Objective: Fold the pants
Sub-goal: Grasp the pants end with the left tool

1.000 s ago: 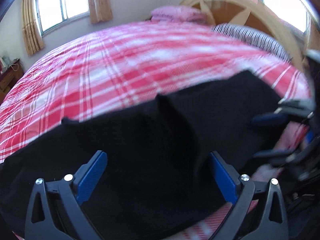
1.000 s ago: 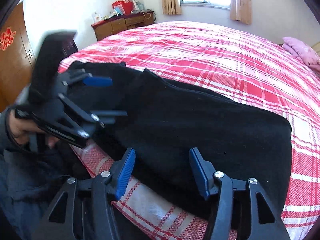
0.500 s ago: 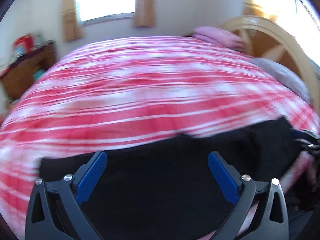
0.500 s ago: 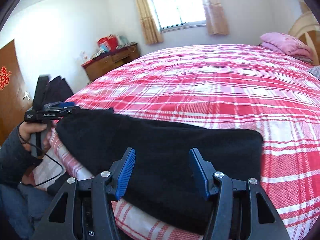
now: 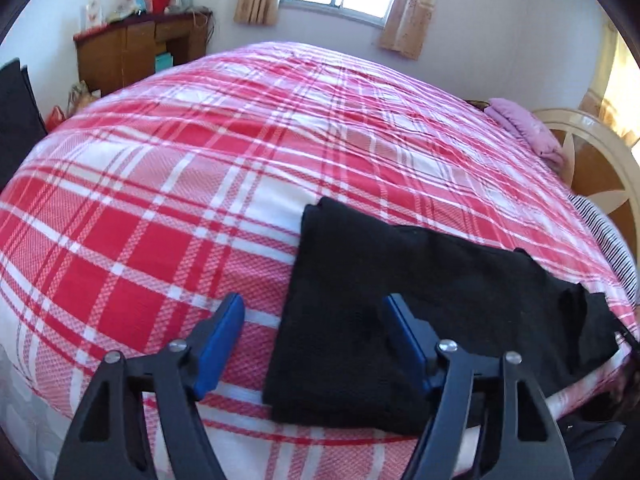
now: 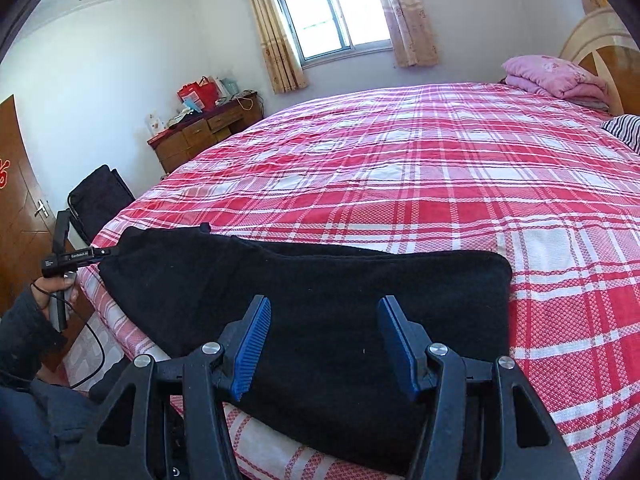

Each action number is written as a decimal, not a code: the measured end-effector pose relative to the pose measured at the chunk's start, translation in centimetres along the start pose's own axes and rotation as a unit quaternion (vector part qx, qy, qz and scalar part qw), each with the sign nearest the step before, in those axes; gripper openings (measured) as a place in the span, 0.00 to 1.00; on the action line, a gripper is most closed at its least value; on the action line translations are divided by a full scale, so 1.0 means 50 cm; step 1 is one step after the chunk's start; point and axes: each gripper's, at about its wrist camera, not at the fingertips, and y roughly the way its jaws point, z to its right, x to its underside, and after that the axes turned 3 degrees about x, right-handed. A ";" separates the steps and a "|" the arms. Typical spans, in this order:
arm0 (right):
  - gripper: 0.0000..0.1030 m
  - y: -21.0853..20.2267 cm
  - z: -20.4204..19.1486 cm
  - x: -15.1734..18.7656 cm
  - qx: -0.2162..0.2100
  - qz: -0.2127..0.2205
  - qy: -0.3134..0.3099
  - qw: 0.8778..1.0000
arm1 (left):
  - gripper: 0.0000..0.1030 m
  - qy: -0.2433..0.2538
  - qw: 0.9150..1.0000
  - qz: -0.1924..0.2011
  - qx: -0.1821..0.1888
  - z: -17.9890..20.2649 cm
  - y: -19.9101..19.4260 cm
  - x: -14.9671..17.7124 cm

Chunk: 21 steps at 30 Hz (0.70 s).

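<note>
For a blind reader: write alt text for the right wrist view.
Black pants lie folded along the near edge of a red plaid bed, under the open right hand-held gripper. The left hand-held gripper sits at their far left end.

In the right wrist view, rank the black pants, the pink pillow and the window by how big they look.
1. black pants
2. window
3. pink pillow
Window and pillow look close in size, and both sit far back, so real sizes stay unsure.

Little can be read. The left gripper [image 6: 105, 253], seen from the right wrist, bears a small white label on its black body, its letters too small to make out. A red character ornament [image 6: 4, 172] hangs on the brown door [image 6: 24, 216], cut off by the frame edge.
</note>
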 end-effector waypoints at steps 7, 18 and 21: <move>0.56 0.005 -0.007 0.006 0.004 -0.005 -0.011 1.000 | 0.50 0.034 0.999 -0.012 -0.005 0.032 0.002 0.007; 0.56 0.008 -0.019 0.010 0.006 -0.008 -0.022 1.000 | 0.35 0.029 0.999 -0.003 0.022 0.009 0.012 0.010; 0.56 0.003 -0.018 0.008 0.009 0.002 -0.022 1.000 | 0.21 -0.013 0.998 -0.002 0.066 -0.010 -0.002 0.002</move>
